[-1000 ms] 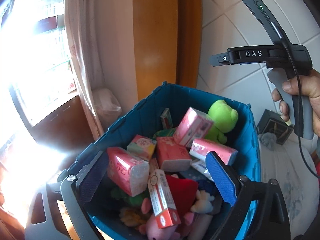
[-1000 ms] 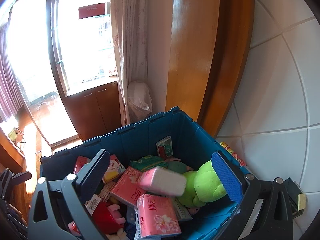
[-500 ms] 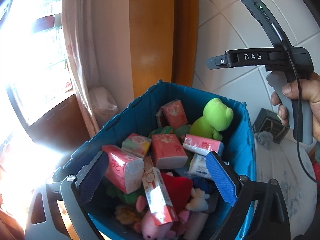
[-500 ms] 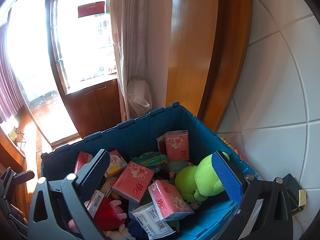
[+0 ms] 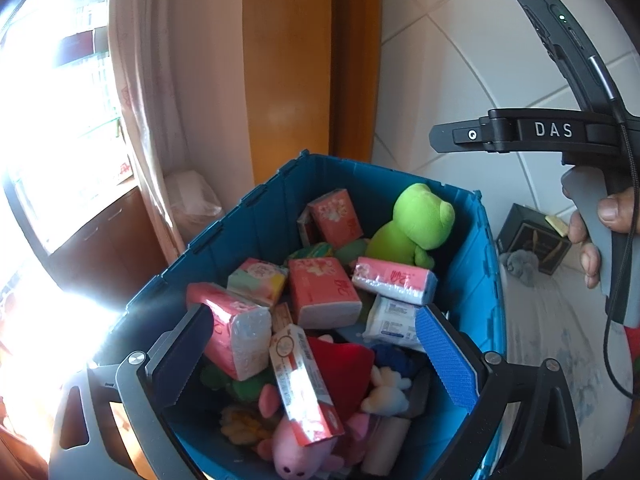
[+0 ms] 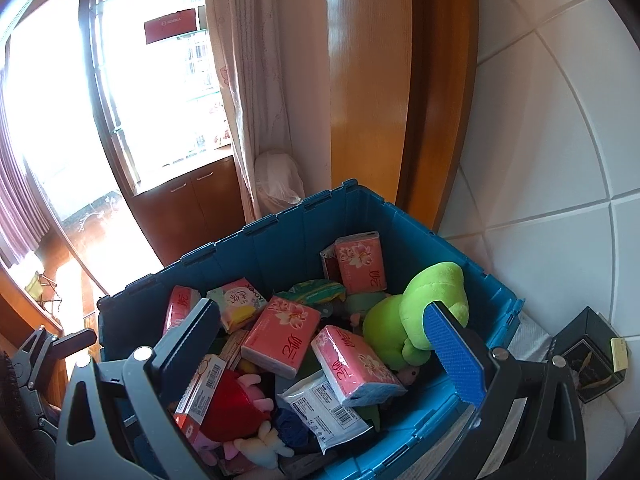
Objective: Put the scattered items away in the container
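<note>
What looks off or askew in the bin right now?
Nothing damaged or spilled. The blue bin is a loose jumble: one pink tissue pack stands upright against the far wall, and the green frog plush slumps against the right wall. Both grippers are open and empty.

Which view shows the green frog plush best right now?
Left wrist view: the green frog plush sits unobstructed against the far wall of the blue crate, head and body both visible. In the right wrist view, the frog is partly hidden behind the right hand-held gripper's blue pad.
</note>
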